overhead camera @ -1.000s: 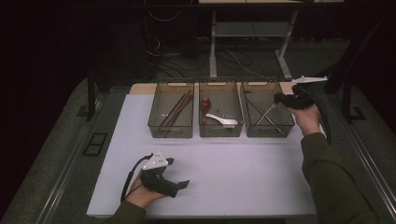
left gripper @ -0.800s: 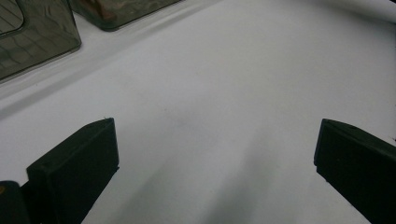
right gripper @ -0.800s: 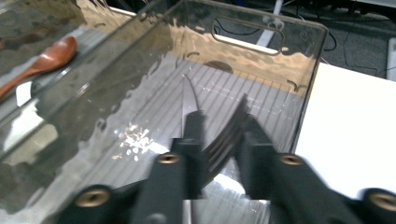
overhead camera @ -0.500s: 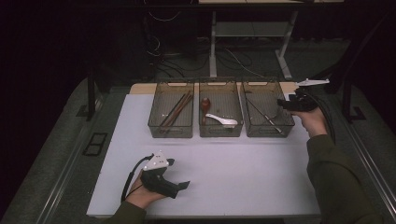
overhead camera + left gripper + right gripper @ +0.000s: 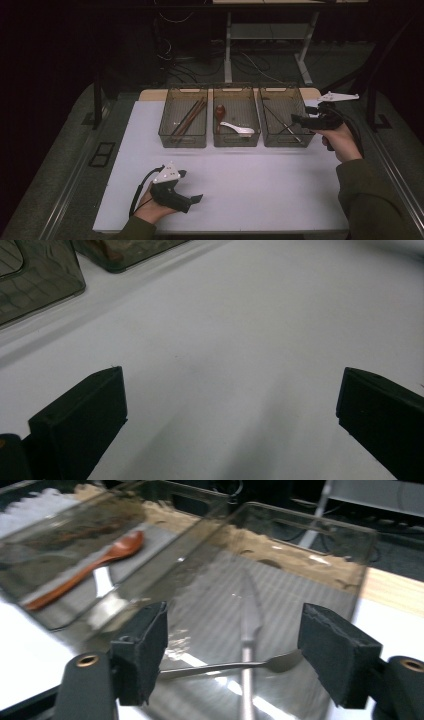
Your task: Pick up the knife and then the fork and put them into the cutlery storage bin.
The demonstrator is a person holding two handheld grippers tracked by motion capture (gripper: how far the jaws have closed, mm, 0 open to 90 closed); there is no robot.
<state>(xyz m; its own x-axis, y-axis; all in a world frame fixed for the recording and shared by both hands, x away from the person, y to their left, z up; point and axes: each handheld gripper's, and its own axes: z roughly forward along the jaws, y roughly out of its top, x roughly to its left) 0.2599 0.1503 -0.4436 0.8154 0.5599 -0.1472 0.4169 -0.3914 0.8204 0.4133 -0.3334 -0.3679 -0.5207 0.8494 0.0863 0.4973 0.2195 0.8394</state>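
dark floor and cables surround the white table (image 5: pixel 280 190), where three clear bins stand in a row along the far edge. your right gripper (image 5: pixel 299 119) hangs at the right-hand bin (image 5: pixel 283 95), close to the table's far right corner. its jaws have just been opening and now stand wide, with nothing pinched between them. in the right gripper view a metal knife (image 5: pixel 248 625) and a metal spoon (image 5: pixel 235 666) lie crossed on that bin's floor, free of the pads (image 5: pixel 145 650). the middle bin (image 5: pixel 236 91) holds a wooden spoon (image 5: pixel 219 112) and a white spoon (image 5: pixel 238 128); the left bin (image 5: pixel 183 92) holds chopsticks (image 5: pixel 188 119). your left gripper (image 5: pixel 194 197) rests on the table near the near edge, left of centre, jaws spread wide over bare surface.
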